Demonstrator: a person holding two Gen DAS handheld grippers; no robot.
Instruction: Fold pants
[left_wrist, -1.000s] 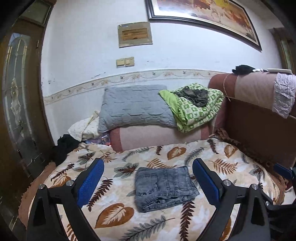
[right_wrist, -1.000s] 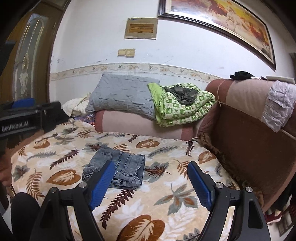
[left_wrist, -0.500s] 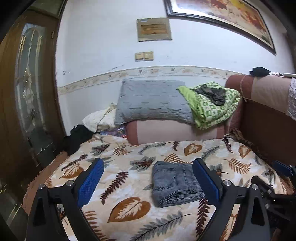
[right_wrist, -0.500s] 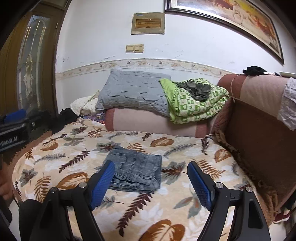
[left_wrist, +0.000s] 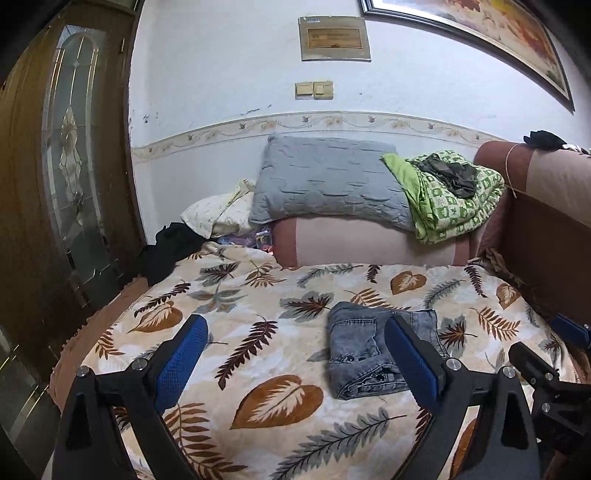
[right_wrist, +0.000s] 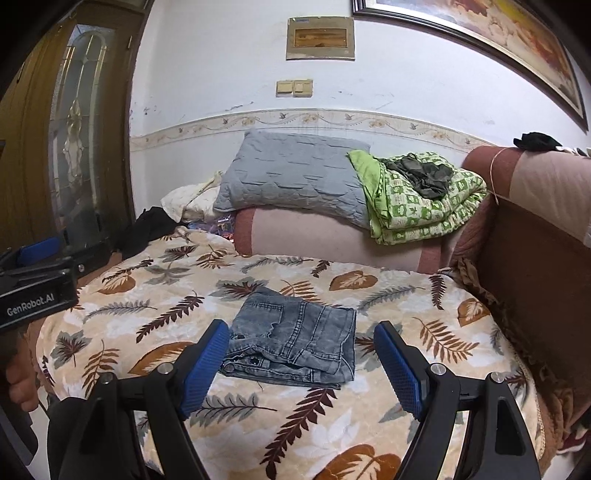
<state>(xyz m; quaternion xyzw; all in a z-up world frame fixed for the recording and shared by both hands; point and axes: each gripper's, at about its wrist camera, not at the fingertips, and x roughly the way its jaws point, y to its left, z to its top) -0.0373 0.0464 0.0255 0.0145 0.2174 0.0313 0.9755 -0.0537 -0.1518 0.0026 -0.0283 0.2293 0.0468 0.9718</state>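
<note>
Left wrist view: pants (left_wrist: 369, 350) drifted rightward since earlier frames; folded bundle sits mid-blanket (left_wrist: 258, 369). Left gripper (left_wrist: 293, 363), right gripper (right_wrist: 301, 365): wide open, empty, backed off. Fold judged complete.

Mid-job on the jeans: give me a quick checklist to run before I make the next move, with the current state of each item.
1. Jeans folded into a compact bundle: ok.
2. Jeans lying flat on the leaf-print blanket, nothing on top: ok.
3. Left gripper open and empty: ok.
4. Right gripper open and empty, jeans seen between its fingers: ok.
5. Both grippers clear of the denim: ok, neither touches it.
6. Fold edges neatly aligned: cannot tell; the near edge looks slightly bunched.
</note>
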